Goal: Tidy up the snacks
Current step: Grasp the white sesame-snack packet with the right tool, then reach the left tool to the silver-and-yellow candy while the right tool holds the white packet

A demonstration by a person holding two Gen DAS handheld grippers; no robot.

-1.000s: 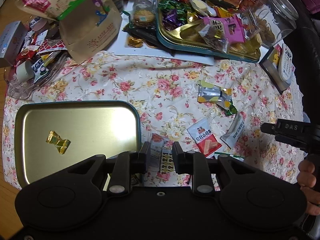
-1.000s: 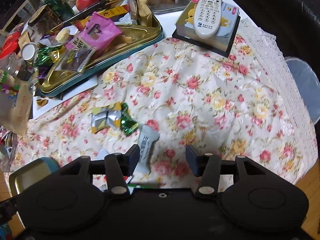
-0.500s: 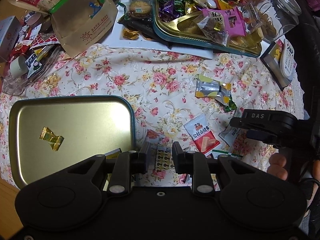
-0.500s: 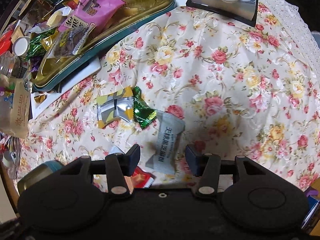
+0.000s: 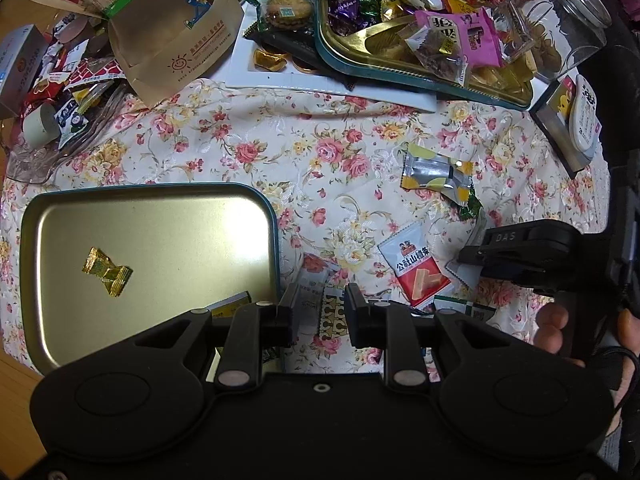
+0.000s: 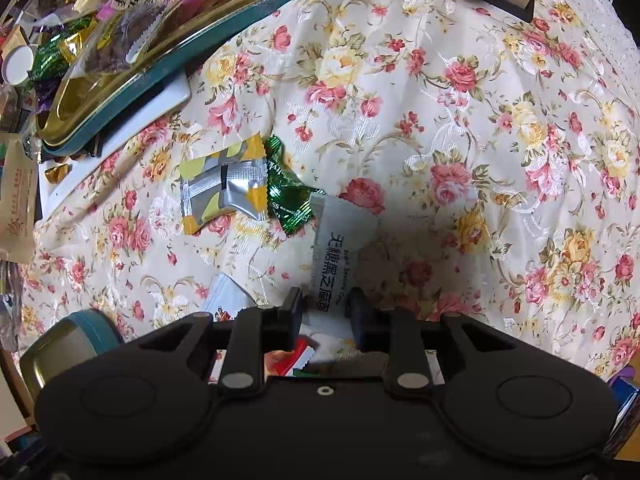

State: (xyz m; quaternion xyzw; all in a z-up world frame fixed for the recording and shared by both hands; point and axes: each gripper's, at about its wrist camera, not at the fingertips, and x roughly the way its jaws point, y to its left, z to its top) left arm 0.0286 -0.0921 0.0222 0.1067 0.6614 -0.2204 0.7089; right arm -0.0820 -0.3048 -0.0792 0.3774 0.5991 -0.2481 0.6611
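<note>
- Right claw (image 6: pixel 325 306) pointing almost straight down at the bench, fingers pressed on both sides of the near end of a grey sachet (image 6: pixel 340 240); clamped on it.
- Grey sachet: flat, matte silver-grey, black printed characters running along its length, far end lying on the floral cloth (image 6: pixel 460 92) just beside a green foil candy (image 6: pixel 286 196).
- Silver-and-yellow packet (image 6: pixel 224 188) touching the green candy on the side away from the sachet.
- Left claw (image 5: pixel 319 312) pointing down, fingers partly apart, nothing pressed between them; patterned wrapper (image 5: pixel 332 312) and pale wrapper (image 5: pixel 312 284) on the cloth below the gap.
- Empty-looking gold tray (image 5: pixel 180 232) with teal rim beside the left claw, holding one gold-wrapped candy (image 5: pixel 107 272); corner of a yellow-edged packet (image 5: pixel 230 304) at its near edge.
- Red-and-white snack packet (image 5: pixel 414 264) on the cloth between tray and right claw.
- Second gold tray (image 5: pixel 424 76) at far side, heaped with mixed wrapped sweets and a pink bag (image 5: pixel 460 36).
- Person's hand (image 5: pixel 580 332) gripping the right tool's handle.
</note>
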